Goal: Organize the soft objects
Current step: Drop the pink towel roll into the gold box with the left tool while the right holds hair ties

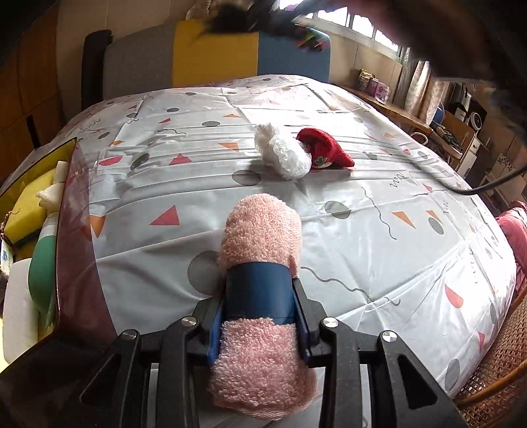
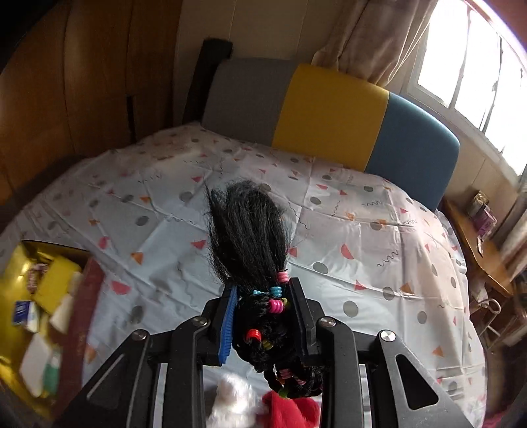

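Observation:
My left gripper [image 1: 260, 296] is shut on a rolled pink towel [image 1: 263, 230] with a blue band, held over the patterned bed cover [image 1: 362, 250]. Beyond it on the cover lie a white fluffy puff [image 1: 285, 154] and a red soft toy [image 1: 324, 148], touching each other. My right gripper [image 2: 263, 309] is shut on a bundle of black hair [image 2: 247, 230] tied with coloured bands, raised above the bed. The same black hair [image 1: 237, 19] shows blurred at the top of the left wrist view. White puff [image 2: 230, 401] and red toy [image 2: 290, 411] sit below the right gripper.
An open box [image 1: 66, 210] at the bed's left edge holds a yellow sponge [image 1: 29, 207], white blocks and a green item; box [image 2: 19, 263] also shows in the right view. A grey, yellow and blue headboard [image 2: 329, 112] backs the bed. A cluttered wooden shelf [image 1: 395, 112] runs along the right.

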Demonstrator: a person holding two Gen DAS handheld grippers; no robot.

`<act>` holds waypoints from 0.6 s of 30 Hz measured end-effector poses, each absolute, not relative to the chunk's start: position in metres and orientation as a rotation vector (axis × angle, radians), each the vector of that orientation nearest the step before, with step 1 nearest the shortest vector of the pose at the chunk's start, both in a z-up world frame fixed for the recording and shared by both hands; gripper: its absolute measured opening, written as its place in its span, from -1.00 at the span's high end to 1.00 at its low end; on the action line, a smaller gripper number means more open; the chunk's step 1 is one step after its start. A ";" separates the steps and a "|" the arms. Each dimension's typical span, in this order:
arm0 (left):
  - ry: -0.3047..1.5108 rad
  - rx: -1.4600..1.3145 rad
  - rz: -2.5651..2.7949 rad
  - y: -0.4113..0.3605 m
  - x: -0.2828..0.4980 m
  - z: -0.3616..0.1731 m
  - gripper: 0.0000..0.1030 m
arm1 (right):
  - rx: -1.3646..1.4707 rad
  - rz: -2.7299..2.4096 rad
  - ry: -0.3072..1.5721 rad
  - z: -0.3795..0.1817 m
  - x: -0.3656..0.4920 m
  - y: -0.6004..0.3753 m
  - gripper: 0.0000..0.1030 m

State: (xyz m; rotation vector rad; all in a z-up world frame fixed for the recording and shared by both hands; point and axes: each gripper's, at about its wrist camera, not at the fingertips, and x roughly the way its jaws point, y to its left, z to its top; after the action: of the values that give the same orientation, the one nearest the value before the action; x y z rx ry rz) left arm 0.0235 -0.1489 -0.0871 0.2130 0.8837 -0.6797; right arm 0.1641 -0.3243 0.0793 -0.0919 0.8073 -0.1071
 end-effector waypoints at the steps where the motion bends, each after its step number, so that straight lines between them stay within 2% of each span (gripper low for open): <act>1: 0.883 0.214 -0.678 -0.149 0.024 -0.087 0.33 | -0.084 -0.102 0.810 0.083 0.152 -0.324 0.42; 5: 0.881 0.217 -0.674 -0.150 0.024 -0.087 0.33 | -0.023 -0.071 0.885 0.073 0.101 -0.330 0.41; 11: 0.882 0.233 -0.659 -0.152 0.021 -0.085 0.34 | 0.115 -0.112 1.084 -0.013 0.020 -0.352 0.41; 16: 0.906 0.214 -0.633 -0.149 0.023 -0.079 0.37 | 0.125 -0.157 1.165 -0.073 0.000 -0.358 0.41; 18: 0.899 0.212 -0.618 -0.145 0.019 -0.074 0.37 | 0.086 -0.162 1.144 -0.074 0.001 -0.356 0.41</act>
State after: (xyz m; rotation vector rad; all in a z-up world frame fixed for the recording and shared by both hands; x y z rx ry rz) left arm 0.0194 -0.1453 -0.0735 0.2119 0.8989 -0.6176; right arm 0.0012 -0.3557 -0.0738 0.0861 1.1445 -0.1619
